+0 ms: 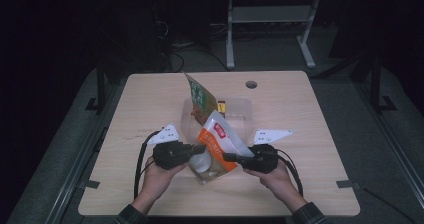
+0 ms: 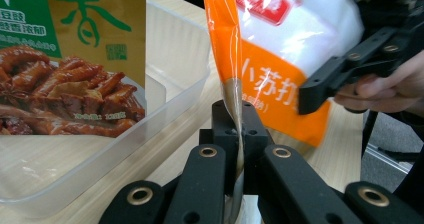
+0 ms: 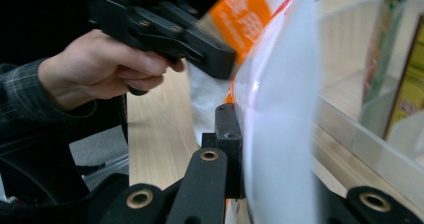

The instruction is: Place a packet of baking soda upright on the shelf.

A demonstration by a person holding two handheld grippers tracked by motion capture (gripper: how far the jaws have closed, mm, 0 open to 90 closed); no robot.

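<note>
A clear, shallow rectangular plastic tub [image 1: 242, 115] sits near the middle of the pale wooden table [image 1: 300, 129]. Standing tilted inside it is a flat green-and-yellow food packet printed with braised brown meat [image 1: 200, 100]; in the left gripper view the same packet [image 2: 70, 59] leans against the tub's [image 2: 165, 84] near wall. A small yellow-and-dark item [image 1: 222, 105] lies behind the packet in the tub, too small to identify, possibly a little sachet.

An orange-and-white plastic bag with a red label [image 1: 216, 146], holding white powder, is held up just in front of the tub, its lower end close to the table and its top leaning toward the tub's near rim. The left gripper [image 1: 199, 149] has its black jaws closed tight on the bag's left edge; in the left gripper view the crimped side seam [image 2: 235, 109] runs straight down between the pads. The right gripper [image 1: 229, 157] has its jaws pressed shut on the bag's right side, and in the right gripper view the white film [image 3: 280, 134] fills the gap beside the left jaw. Both hands rest behind the bag at the table's near edge.
</note>
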